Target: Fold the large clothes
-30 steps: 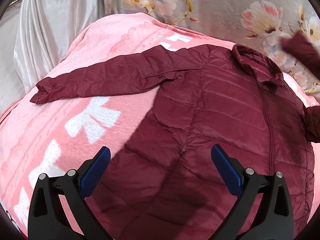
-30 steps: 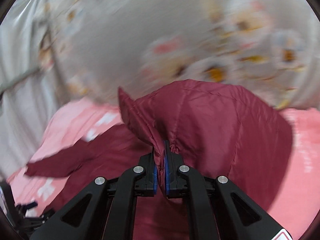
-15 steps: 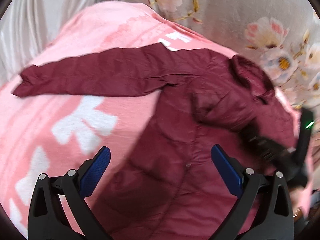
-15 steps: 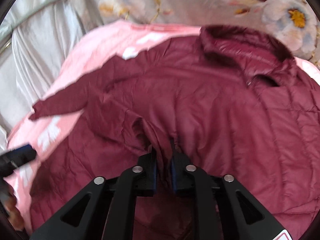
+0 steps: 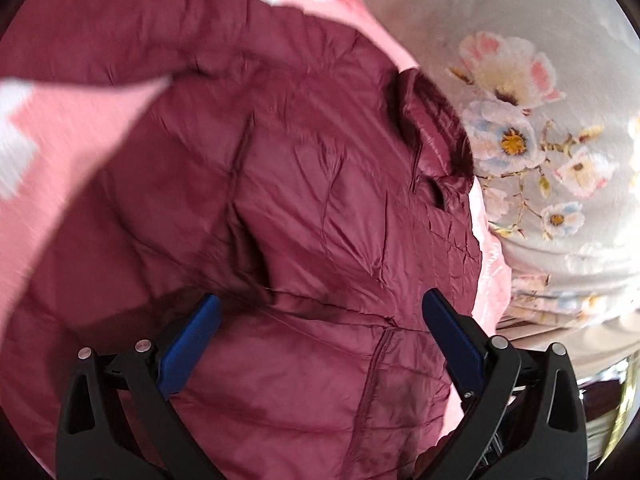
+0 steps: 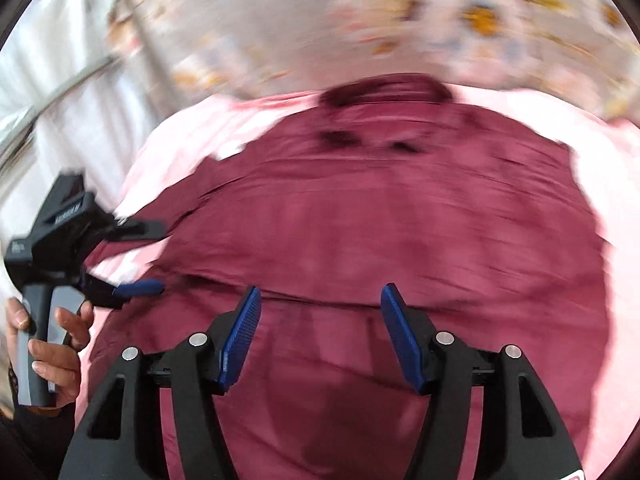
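Observation:
A maroon puffer jacket lies spread on a pink blanket, collar toward the floral bedding. One sleeve stretches out to the upper left; the other sleeve is folded across the body. My left gripper hovers open above the jacket's lower body, nothing between its blue pads. In the blurred right wrist view the jacket fills the middle. My right gripper is over it with its jaws opening and no cloth between them. A hand holds the left gripper at the left edge, open.
Floral grey bedding lies beyond the collar. A white satin sheet hangs at the left in the right wrist view. The blanket carries white bow patterns. Stacked items show dimly at the lower right edge.
My right gripper carried the sleeve over the jacket body, came down and let it go, its jaws now apart. My left gripper swung toward the collar side and rolled, staying open.

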Motion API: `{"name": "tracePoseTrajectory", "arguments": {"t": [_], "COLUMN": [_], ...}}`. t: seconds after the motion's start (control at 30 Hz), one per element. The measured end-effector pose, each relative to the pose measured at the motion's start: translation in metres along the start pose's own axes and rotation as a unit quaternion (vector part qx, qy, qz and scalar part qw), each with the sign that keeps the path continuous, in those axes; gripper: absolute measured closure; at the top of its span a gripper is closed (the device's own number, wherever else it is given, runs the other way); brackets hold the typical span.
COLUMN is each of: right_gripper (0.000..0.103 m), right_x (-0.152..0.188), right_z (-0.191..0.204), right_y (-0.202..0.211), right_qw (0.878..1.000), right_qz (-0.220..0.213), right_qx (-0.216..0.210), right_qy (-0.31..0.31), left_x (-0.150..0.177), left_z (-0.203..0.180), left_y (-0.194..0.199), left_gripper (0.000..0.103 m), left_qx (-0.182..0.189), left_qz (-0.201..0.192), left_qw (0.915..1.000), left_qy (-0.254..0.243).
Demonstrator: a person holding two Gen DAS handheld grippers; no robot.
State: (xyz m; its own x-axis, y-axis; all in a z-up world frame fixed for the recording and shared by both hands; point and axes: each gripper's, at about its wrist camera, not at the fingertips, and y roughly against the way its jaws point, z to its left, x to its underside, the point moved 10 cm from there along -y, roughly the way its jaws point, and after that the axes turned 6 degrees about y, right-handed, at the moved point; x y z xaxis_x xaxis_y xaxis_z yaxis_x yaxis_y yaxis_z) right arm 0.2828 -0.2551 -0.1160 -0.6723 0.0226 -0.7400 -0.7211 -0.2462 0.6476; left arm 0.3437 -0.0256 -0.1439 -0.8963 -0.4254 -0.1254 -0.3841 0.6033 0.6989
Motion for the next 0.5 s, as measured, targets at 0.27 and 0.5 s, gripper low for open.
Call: {"name": "tracePoseTrajectory", "arguments": {"t": [0.27, 0.5], "right_gripper": [0.042, 0.06], "right_x": [0.027, 0.004], "right_z": [-0.14, -0.197], "right_y": [0.019, -0.007], "right_qw": [0.976, 0.957], "right_qz": [-0.015, -0.021], "right_qx": [0.034, 0.044], "right_qy": [-0.214, -0.286], "left_x": [-0.005, -0.032], "left_z": [-0.009, -0.029], "left_y": [-0.014, 0.012], "left_gripper": [0.08, 0.099], "left_qx": [0.007, -0.014], "left_qz": [-0.008, -0.067], "left_qw": [0.9999, 0.9949], "left_qy": [-0.009, -0.075]}}
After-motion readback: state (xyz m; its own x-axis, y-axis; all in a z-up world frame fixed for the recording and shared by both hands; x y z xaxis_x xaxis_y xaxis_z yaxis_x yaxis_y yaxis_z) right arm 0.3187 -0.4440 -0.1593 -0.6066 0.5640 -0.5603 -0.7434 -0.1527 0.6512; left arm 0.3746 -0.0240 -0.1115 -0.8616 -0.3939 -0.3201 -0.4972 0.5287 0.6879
